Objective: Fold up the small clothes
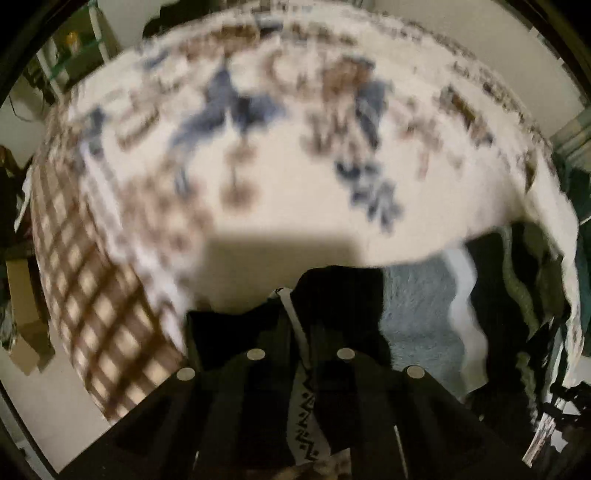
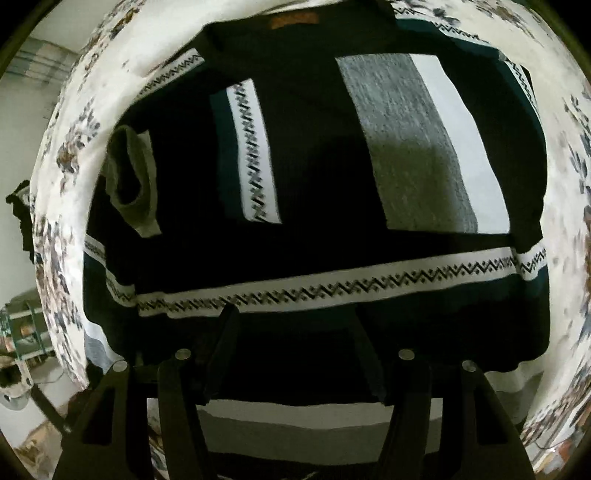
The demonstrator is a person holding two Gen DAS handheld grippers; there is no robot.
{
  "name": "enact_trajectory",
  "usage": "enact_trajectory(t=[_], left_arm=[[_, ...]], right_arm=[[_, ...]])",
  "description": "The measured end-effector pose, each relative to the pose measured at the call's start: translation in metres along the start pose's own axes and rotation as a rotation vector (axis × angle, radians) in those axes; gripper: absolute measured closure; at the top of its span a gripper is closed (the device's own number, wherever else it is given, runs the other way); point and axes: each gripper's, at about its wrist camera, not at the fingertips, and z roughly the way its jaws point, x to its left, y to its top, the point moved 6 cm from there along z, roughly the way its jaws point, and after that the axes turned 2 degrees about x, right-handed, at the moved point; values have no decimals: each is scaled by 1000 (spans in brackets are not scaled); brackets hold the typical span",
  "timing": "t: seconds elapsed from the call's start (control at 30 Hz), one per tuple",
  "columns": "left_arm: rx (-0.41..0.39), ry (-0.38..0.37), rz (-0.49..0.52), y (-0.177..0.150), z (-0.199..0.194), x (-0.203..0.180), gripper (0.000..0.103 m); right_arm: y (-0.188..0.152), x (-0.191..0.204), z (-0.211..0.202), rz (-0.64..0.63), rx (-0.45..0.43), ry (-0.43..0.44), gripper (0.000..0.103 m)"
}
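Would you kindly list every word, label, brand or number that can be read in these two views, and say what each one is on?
No text can be read in either view.
Brown patch at the top edge of the dark sweater: possibly a brand label, too blurred to read.
White bands on the sweater: zigzag pattern only, no letters.
Floral cloth under the clothes: blurred flower print, no writing.

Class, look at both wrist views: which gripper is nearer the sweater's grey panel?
Right. The right gripper hangs open just below the grey panel; the left gripper pinches the sweater's edge.
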Motion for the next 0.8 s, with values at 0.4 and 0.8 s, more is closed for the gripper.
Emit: enact_trajectory(t=[0.4, 0.8], left_arm=[[-203, 37, 20, 169, -19, 36, 102], [21, -48, -84, 112, 40, 63, 62]], right_arm=[[82, 153, 32, -145, -148, 104, 40], [58, 195, 25, -223, -80, 222, 38]])
